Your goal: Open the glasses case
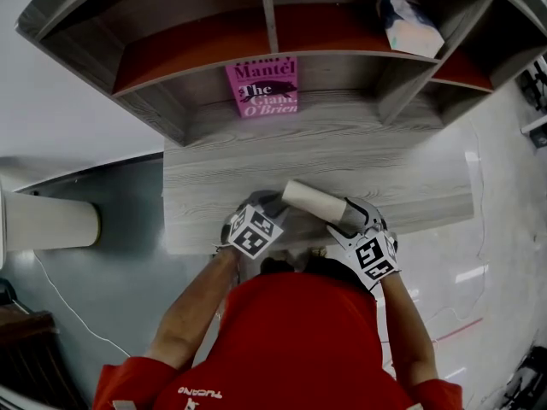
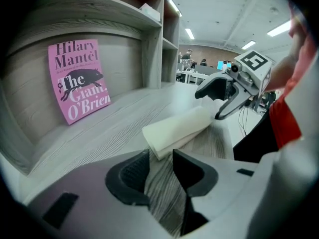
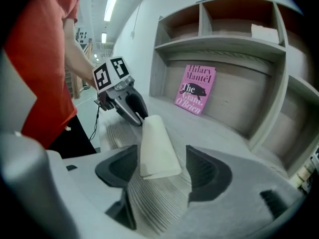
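The right gripper holds its jaws spread wide. The near end of the cream glasses case lies between them, and neither pad presses on it (the pad on the person's side sits closest). At the case's far end the left gripper also stands parted, with the case just ahead of its tips rather than between them. The case rests on the grey wooden desk. Farther out from both grippers, a pink book leans upright against the back of the shelf unit.
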Demonstrator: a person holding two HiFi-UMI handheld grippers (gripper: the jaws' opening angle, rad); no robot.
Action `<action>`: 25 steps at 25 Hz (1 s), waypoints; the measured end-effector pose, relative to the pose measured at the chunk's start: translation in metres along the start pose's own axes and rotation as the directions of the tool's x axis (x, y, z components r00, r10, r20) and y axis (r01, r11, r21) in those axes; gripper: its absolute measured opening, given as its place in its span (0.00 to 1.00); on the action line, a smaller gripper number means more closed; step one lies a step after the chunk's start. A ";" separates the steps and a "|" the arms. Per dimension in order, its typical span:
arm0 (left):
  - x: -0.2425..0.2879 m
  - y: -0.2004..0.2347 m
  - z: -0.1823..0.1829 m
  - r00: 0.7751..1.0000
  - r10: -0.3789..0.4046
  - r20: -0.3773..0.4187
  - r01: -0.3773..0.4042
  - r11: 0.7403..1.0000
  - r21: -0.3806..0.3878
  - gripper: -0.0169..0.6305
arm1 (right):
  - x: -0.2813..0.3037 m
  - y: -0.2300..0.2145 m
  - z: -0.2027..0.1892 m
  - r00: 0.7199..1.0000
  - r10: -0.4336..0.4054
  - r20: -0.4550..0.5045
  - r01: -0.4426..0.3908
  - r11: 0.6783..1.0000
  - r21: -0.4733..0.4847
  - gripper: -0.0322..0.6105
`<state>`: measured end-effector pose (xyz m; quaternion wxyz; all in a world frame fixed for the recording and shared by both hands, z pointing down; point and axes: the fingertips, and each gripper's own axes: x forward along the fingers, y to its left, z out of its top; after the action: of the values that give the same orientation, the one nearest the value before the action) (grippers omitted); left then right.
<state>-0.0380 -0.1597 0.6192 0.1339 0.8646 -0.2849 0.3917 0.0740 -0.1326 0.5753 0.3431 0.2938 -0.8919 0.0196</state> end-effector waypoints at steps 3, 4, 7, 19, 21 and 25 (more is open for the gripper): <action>0.002 -0.001 -0.001 1.000 -0.005 -0.010 0.005 1.000 -0.004 0.23 | 0.008 0.007 -0.013 0.997 0.037 -0.061 -0.040 0.999 -0.035 0.58; 0.003 -0.001 -0.001 1.000 -0.007 -0.013 0.007 1.000 -0.005 0.23 | 0.010 0.008 -0.016 0.996 0.042 -0.074 -0.045 0.998 -0.049 0.58; 0.005 0.000 -0.001 1.000 -0.017 -0.017 0.017 1.000 -0.011 0.23 | 0.015 0.009 -0.023 0.993 0.042 -0.108 -0.051 0.995 -0.083 0.58; 0.007 -0.002 0.001 0.999 -0.032 -0.030 0.033 0.999 0.011 0.19 | 0.021 0.004 -0.024 0.988 0.110 -0.111 -0.115 0.992 -0.044 0.50; 0.007 -0.002 0.001 0.999 -0.030 -0.031 0.030 0.999 0.012 0.19 | 0.020 0.001 -0.022 0.985 0.155 -0.080 -0.154 0.988 0.023 0.50; 0.007 -0.002 0.001 0.999 -0.025 -0.031 0.026 1.000 0.007 0.19 | 0.017 -0.004 -0.019 0.975 0.219 -0.030 -0.214 0.969 0.128 0.50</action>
<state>-0.0327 -0.1611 0.6238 0.1401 0.8625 -0.2703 0.4044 0.0771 -0.1407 0.5997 0.3397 0.2151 -0.9079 0.1187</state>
